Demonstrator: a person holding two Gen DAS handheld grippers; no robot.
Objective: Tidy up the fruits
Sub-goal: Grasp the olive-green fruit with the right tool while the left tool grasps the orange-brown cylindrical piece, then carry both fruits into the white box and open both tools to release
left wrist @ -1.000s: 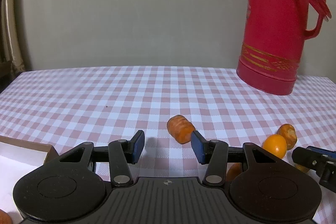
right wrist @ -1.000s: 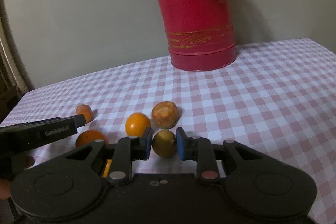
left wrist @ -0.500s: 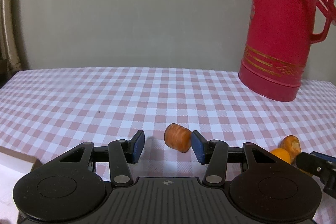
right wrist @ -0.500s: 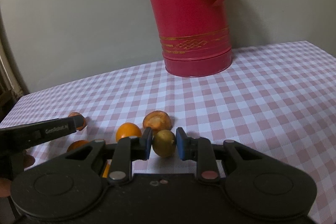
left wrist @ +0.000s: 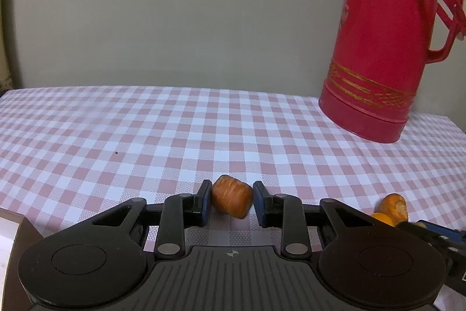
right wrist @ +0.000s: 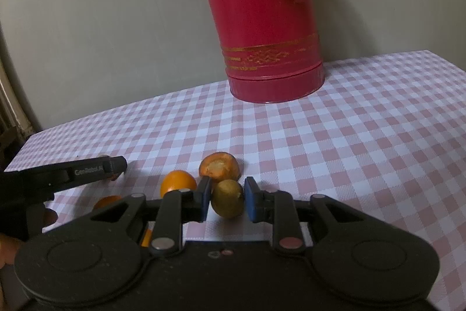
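My left gripper [left wrist: 231, 203] has its blue pads clamped on a short orange carrot chunk [left wrist: 232, 199], one pad on each side, just above the pink-and-white checked tablecloth [left wrist: 145, 136]. The chunk lies tilted between the pads, its ridged side facing my camera.

My right gripper [right wrist: 226, 198] has a small greenish-yellow fruit [right wrist: 227, 198] between its pads. Its jaws are opening: the left-hand pad sits against the fruit, while a thin gap shows at the right-hand pad, so I judge the fruit no longer pinched. Whether it rests on the cloth I cannot tell.

In the right wrist view, a cut carrot piece [right wrist: 220, 167] lies just behind the fruit, its pale cut face towards me, and a round orange fruit [right wrist: 178, 183] lies just left of it. Another orange item [right wrist: 106, 200] shows partly behind my gripper body, too hidden to identify. The left gripper reaches in from the left edge of that view.

A tall red jug [right wrist: 262, 34] with gold bands stands at the back of the table, near the wall and well apart from the produce. A brown box corner [left wrist: 20, 229] shows at the lower left of the left wrist view.
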